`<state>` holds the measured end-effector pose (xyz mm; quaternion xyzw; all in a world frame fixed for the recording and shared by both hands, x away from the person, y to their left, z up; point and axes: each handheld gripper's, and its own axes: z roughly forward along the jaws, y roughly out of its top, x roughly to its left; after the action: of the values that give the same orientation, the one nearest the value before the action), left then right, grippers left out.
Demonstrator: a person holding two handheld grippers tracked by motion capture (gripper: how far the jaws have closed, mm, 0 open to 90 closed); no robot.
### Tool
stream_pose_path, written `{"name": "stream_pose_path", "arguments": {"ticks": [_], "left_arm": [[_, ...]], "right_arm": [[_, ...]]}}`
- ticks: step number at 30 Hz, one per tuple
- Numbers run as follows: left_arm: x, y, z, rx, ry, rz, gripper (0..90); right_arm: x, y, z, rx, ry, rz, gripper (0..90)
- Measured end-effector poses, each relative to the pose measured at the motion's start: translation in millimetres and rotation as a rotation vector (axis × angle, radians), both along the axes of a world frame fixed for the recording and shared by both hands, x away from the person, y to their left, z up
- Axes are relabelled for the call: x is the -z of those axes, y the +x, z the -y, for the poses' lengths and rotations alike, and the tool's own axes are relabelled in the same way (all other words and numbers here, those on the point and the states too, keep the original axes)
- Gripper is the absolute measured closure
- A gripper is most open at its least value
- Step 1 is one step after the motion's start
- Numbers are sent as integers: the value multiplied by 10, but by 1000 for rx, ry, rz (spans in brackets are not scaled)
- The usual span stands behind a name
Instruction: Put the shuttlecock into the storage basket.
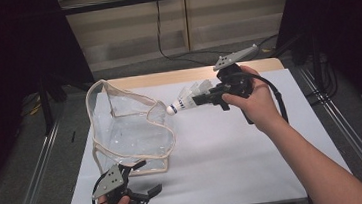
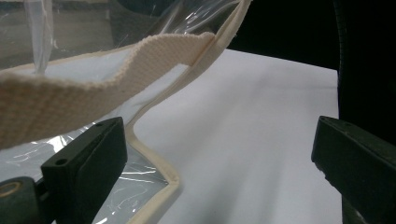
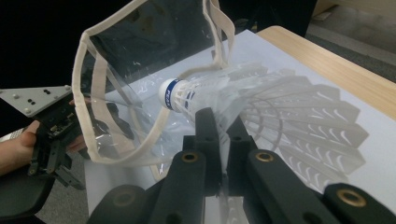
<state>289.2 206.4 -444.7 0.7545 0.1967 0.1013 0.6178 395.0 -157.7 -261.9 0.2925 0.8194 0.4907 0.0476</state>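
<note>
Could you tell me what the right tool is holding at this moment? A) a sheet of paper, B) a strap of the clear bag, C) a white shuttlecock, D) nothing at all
C: the right tool is shut on the feathered skirt of the white shuttlecock, whose cork end points toward the open mouth of the clear bag.

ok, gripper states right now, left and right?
Left gripper: open, holding nothing, beside the clear bag.
Right gripper: shut on the shuttlecock.
</note>
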Motion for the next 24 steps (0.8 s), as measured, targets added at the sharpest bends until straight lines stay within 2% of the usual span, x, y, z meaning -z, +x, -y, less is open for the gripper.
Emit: {"name": "stream_pose_path", "arguments": {"ticks": [24], "left_arm": [[-1,-4,5,6,-2,-2,37]], "right_arm": [[-123,58,-373,-53,-14,15,878]]}}
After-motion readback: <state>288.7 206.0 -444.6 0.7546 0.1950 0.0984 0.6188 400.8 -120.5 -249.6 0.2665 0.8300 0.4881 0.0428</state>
